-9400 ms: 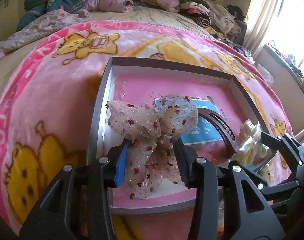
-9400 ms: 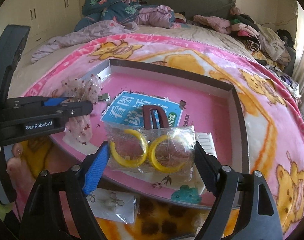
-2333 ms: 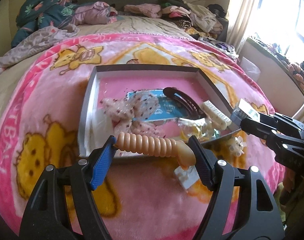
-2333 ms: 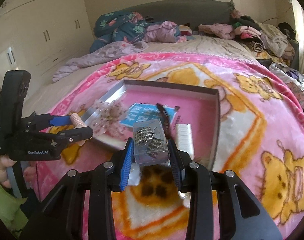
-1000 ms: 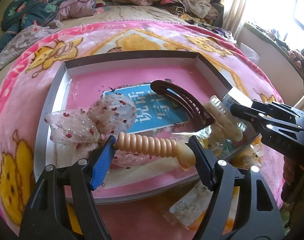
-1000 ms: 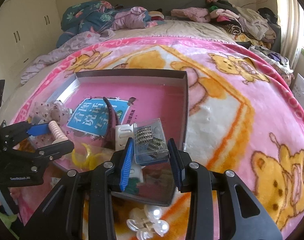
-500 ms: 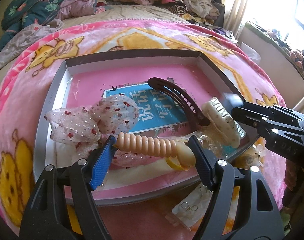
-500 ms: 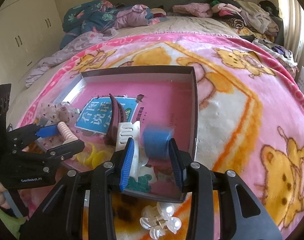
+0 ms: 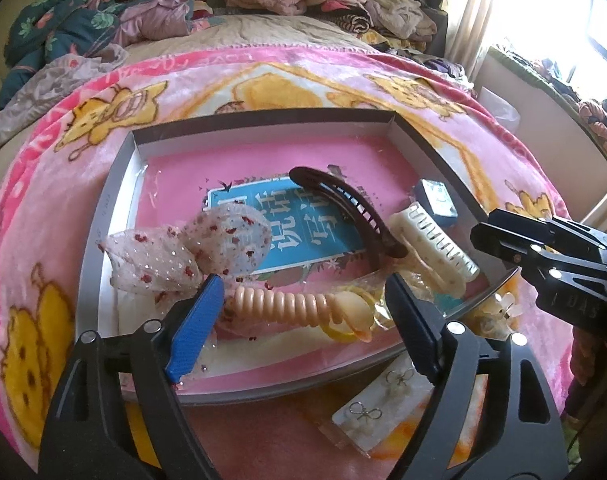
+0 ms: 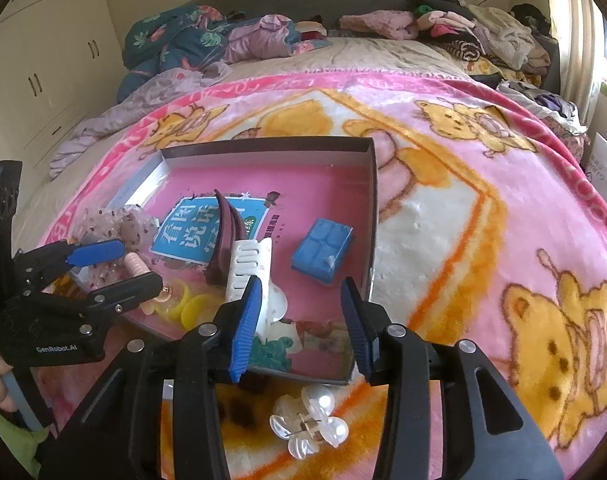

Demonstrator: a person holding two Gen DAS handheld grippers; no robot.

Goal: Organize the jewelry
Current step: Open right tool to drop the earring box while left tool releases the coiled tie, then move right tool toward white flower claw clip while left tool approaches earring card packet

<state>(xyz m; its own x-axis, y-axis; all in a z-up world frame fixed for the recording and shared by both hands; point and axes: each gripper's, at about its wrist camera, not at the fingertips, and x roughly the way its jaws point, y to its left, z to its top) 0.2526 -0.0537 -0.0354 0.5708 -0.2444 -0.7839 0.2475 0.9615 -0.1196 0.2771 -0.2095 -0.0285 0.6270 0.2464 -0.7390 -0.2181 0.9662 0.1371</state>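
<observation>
Shallow tray [image 9: 115,196] on the bed's pink blanket [image 10: 483,184]. The left gripper [image 9: 299,304] is held over the near tray edge, its fingers spread around — though seemingly not gripping — a ribbed peach hair clip [image 9: 291,306]. The right gripper [image 10: 301,312] is seen with fingers spread and nothing between them; a small blue box [image 10: 322,246] lies inside the tray, beside a white claw clip [image 10: 249,268].

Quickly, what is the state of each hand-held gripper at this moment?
Left hand-held gripper: open around the peach spiral hair clip, which lies between its fingers, apparently released.
Right hand-held gripper: open, holding nothing; the blue box lies in the tray.
</observation>
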